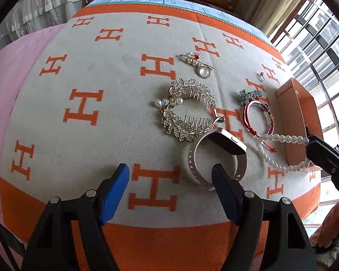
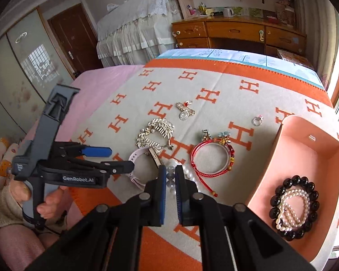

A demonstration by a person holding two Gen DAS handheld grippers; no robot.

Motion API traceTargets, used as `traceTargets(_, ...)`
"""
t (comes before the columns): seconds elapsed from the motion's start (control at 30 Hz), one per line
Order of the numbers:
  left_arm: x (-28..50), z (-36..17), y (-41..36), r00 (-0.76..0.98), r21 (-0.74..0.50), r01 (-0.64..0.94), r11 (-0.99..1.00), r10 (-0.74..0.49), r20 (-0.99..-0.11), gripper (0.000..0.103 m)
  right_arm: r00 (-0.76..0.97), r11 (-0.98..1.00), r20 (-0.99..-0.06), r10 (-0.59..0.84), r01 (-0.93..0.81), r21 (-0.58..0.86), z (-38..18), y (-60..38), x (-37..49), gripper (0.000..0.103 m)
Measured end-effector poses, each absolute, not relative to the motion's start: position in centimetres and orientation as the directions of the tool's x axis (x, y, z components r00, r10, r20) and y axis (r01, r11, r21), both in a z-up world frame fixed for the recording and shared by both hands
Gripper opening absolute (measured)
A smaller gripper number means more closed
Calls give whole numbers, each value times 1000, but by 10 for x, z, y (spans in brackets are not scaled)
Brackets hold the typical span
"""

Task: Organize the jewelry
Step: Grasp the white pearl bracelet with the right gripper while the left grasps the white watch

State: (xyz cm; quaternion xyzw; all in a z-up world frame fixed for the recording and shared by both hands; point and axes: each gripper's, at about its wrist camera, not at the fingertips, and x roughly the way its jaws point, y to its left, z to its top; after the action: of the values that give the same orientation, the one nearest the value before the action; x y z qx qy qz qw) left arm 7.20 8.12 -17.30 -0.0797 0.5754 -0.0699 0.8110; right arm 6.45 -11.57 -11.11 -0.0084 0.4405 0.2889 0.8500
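My right gripper [image 2: 170, 174] is shut on a white bead strand [image 2: 170, 171]. In the left wrist view, that strand [image 1: 282, 139] hangs from the right gripper [image 1: 310, 140] down to the blanket beside the pink box [image 1: 298, 113]. The box [image 2: 305, 155] holds a black bead bracelet [image 2: 305, 181] and a pearl strand [image 2: 292, 205]. My left gripper [image 1: 169, 177] stands open over the blanket, its right finger in front of a pink-strapped watch [image 1: 228, 143]. A crystal hair comb [image 1: 187, 110], red cord bracelet [image 1: 257, 115], flower clip [image 1: 248, 96], ring [image 1: 261, 76] and pearl brooch [image 1: 198, 64] lie loose.
Everything lies on a grey and orange H-patterned blanket [image 1: 85, 108] over a bed with a pink sheet [image 1: 18, 67]. A wooden drawer unit [image 2: 237, 33] stands beyond, with windows to the right. A person's hand [image 2: 47, 201] holds the left gripper [image 2: 115, 158].
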Motion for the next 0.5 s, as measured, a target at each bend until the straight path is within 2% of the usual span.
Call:
traceTargets(0.03, 74, -174, 79, 326, -210, 20, 978, -205, -923, 73, 462, 835, -740, 489, -492, 244, -106, -120, 63, 7)
traceTargets(0.1, 75, -173, 75, 329, -198, 24, 980, -195, -924, 66, 482, 838, -721, 498, -481, 257, -99, -127, 62, 7)
traceTargets(0.17, 76, -173, 70, 331, -170, 29, 985, -170, -928, 52, 496, 839, -705, 507, -470, 273, -95, -134, 61, 7)
traceTargets(0.23, 76, -172, 66, 332, -147, 37, 988, -151, -931, 44, 507, 841, -693, 512, -460, 285, -92, -139, 58, 7)
traceTargets(0.3, 76, -172, 61, 335, -120, 53, 991, -130, -933, 31, 522, 841, -677, 519, -451, 298, -89, -146, 55, 7)
traceTargets(0.37, 76, -172, 55, 335, -98, 74, 992, -117, -935, 6, 537, 840, -658, 528, -444, 312, -84, -153, 53, 7)
traceTargets(0.5, 73, -170, 51, 345, -77, 67, 995, -96, -934, 3, 572, 836, -614, 544, -429, 342, -73, -165, 50, 7)
